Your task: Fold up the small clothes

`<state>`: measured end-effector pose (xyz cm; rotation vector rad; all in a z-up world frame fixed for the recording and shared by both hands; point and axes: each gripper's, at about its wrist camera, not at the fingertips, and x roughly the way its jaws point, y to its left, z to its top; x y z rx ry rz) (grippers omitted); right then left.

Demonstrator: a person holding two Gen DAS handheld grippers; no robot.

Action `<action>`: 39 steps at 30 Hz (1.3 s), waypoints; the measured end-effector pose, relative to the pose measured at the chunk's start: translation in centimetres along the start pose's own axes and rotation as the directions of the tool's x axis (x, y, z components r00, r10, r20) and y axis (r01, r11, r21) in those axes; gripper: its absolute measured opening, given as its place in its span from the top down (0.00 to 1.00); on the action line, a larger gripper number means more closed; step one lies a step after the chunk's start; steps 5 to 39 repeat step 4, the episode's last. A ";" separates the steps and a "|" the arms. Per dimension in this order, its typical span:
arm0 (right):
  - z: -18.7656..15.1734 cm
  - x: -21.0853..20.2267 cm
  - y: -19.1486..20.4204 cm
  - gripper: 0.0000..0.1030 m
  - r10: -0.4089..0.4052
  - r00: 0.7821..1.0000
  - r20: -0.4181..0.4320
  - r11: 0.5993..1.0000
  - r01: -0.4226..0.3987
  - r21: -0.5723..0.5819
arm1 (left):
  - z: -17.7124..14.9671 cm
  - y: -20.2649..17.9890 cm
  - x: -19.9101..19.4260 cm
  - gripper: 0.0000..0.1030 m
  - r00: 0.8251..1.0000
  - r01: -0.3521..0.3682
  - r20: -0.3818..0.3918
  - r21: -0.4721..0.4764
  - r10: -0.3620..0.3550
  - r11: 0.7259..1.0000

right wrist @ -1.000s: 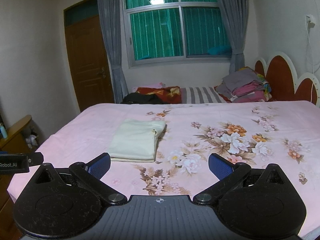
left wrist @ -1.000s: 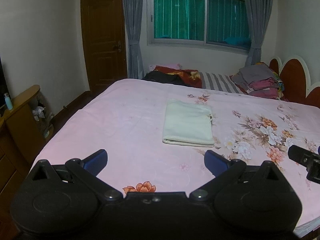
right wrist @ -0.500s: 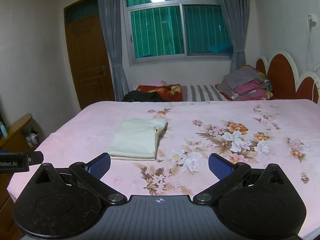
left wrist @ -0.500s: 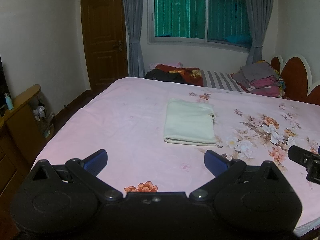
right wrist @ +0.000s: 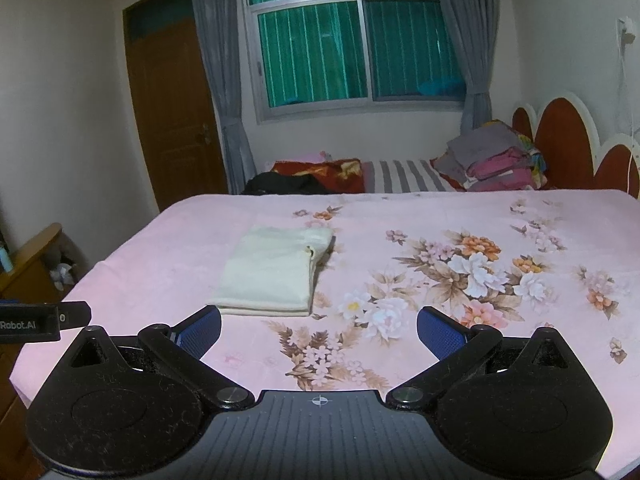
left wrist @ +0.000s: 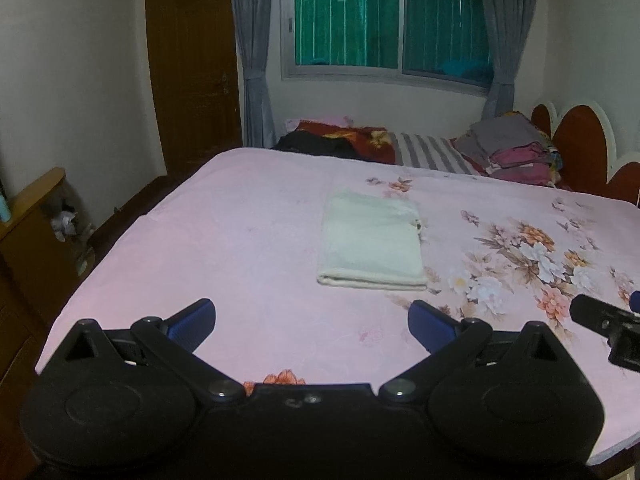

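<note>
A pale cream garment (left wrist: 372, 242) (right wrist: 276, 272) lies folded into a neat rectangle on the pink floral bedspread (left wrist: 240, 240) (right wrist: 400, 224). My left gripper (left wrist: 312, 320) hovers open above the bed's near edge, short of the garment, with nothing between its blue pads. My right gripper (right wrist: 319, 328) is open too, empty, just to the right of the garment's near edge. Part of the right gripper shows at the right edge of the left wrist view, and part of the left one at the left edge of the right wrist view.
A stack of folded clothes (left wrist: 516, 148) (right wrist: 492, 160) sits by the red headboard (right wrist: 560, 140) at the far right. Dark and striped bedding (right wrist: 320, 176) lies along the bed's far side. A wooden cabinet (left wrist: 32, 232) stands left of the bed.
Both grippers have drifted slightly over the bed while staying open and empty. The folded garment has not moved.
</note>
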<state>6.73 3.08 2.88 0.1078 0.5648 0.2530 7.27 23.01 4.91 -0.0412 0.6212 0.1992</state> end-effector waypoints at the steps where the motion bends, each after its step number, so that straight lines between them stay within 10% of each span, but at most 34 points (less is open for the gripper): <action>1: 0.0 0.3 -0.1 0.00 -0.002 1.000 -0.004 1.000 0.002 0.001 | 0.2 -0.1 0.4 0.02 1.000 -0.002 0.001 0.004 0.002 1.000; 39: 0.0 1.5 -0.6 0.00 -0.007 1.000 -0.019 1.000 0.007 0.006 | 0.9 -0.4 2.4 0.01 0.999 -0.007 -0.034 0.002 0.007 1.000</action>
